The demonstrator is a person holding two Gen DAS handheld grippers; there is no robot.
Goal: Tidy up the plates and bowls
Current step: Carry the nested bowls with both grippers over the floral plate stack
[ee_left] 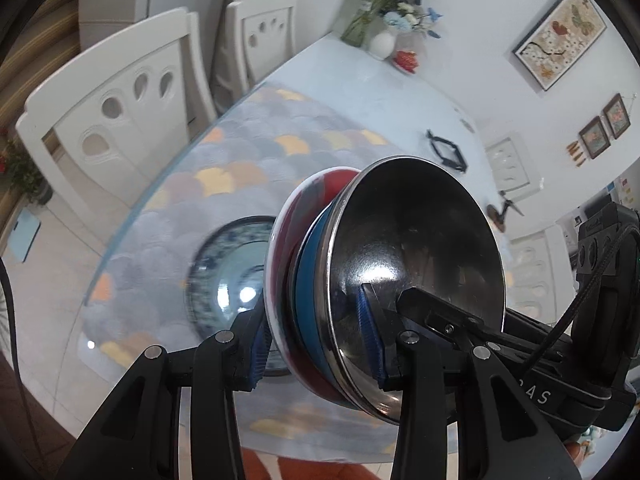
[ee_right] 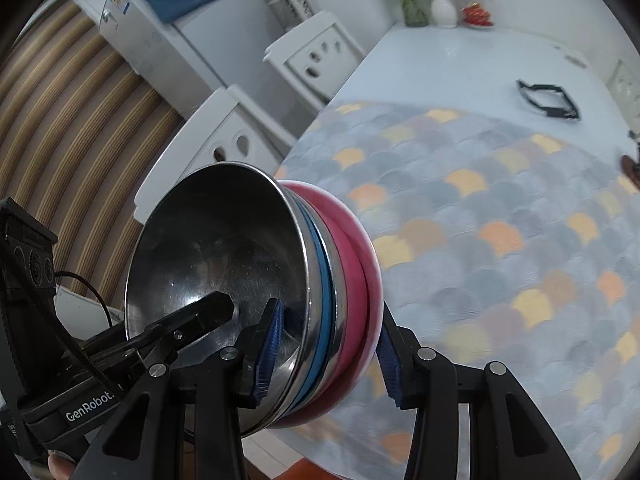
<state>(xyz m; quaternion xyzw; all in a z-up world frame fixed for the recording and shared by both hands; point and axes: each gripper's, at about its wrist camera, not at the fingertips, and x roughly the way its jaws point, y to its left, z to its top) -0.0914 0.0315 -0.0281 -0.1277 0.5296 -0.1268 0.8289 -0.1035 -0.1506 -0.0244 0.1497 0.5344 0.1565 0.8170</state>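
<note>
Above scallop-patterned table [ee_right: 500, 208], both grippers' fingers [ee_left: 370, 316] [ee_right: 390, 364] clamping bowl stack [ee_left: 400, 264]; white chairs [ee_left: 120, 116] beyond

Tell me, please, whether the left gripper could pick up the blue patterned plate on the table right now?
Probably not: the left gripper is shut on the stack of bowls, which the right gripper also clamps. The blue patterned plate lies uncovered beyond.

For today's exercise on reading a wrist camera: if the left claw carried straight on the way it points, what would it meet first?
The left claw is clamped on the nested bowl stack. Straight ahead, the blue-patterned plate on the scallop-patterned mat looks likely to be met first by the stack, though depth is unclear.
</note>
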